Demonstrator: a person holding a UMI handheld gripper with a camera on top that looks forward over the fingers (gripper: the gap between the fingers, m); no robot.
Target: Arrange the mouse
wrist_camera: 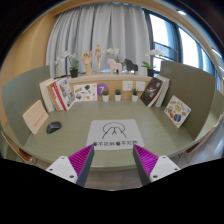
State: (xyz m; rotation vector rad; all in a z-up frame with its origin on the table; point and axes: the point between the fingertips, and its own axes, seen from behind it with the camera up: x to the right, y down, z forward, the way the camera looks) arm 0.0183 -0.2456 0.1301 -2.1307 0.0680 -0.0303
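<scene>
Gripper view: green table point(150, 140), white mat point(112, 133) just ahead of the fingers. Gripper point(113, 164) apart, holding nothing. Mouse point(53, 127), probably, sits well off to the left. Approach step; next move calls for swinging left toward it.

gripper point(113, 165): fingers apart, pink pads point(69, 166) facing, nothing between. desk point(150, 138): white sheet point(114, 133) just ahead of fingers; dark mouse point(53, 127) beyond left finger. shelf point(110, 78): books, plants, figurines. curtains point(100, 30) behind.
</scene>
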